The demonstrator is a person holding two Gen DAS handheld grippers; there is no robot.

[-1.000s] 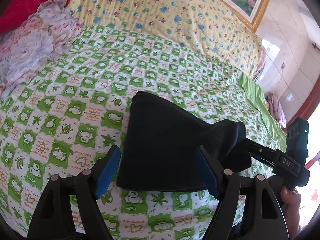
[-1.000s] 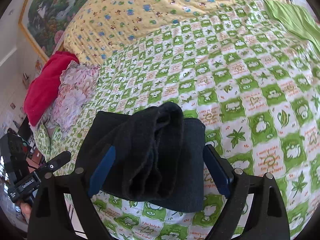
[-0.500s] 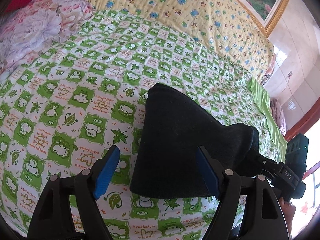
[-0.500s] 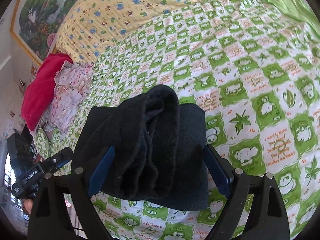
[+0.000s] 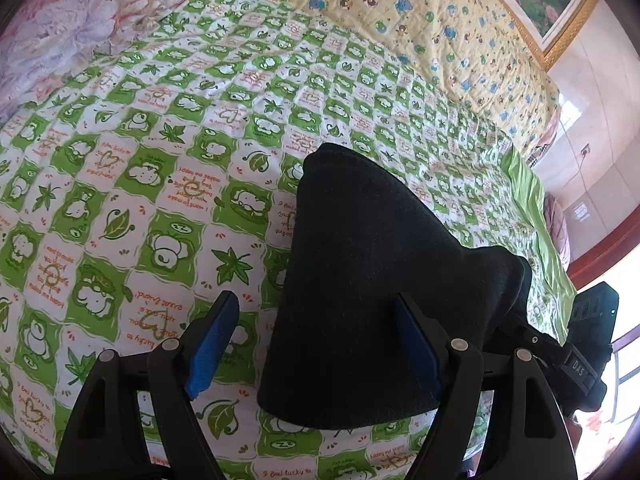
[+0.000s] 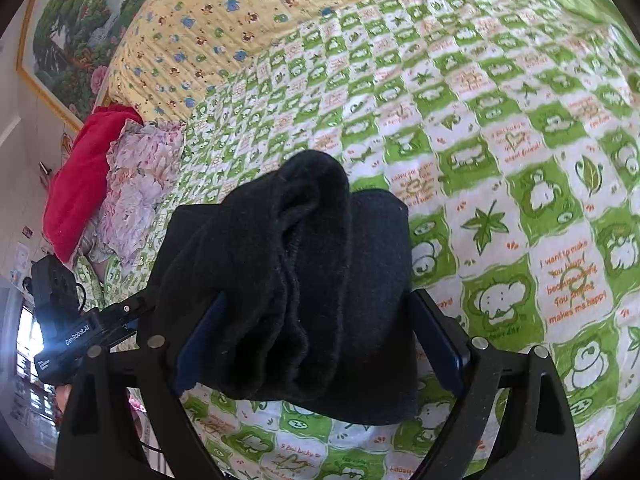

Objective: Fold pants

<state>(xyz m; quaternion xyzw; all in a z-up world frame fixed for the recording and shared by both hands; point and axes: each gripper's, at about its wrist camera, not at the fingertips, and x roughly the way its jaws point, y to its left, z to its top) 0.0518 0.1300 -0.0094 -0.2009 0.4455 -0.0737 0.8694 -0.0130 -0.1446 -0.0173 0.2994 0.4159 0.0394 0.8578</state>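
The black pants point(image 5: 372, 280) lie folded into a compact bundle on the green checked bedsheet point(image 5: 160, 168). In the right wrist view the pants point(image 6: 304, 292) show a thick rolled fold on top. My left gripper point(image 5: 316, 340) is open, its blue pads apart, with the bundle's left edge between them. My right gripper point(image 6: 320, 344) is open, its fingers wide on either side of the bundle, which bulges over the left pad. Each gripper shows at the edge of the other's view: the right gripper point(image 5: 580, 360) and the left gripper point(image 6: 72, 332).
A yellow patterned quilt point(image 5: 360, 12) lies at the head of the bed. A floral cloth point(image 6: 136, 184) and a red cloth point(image 6: 80, 172) are piled at one side. A green sheet edge point(image 5: 532, 216) marks the bed's far side, by a tiled wall.
Both cameras have drawn closer and shifted a little over the bundle. Both grippers stay open and the pants have not moved on the bed.
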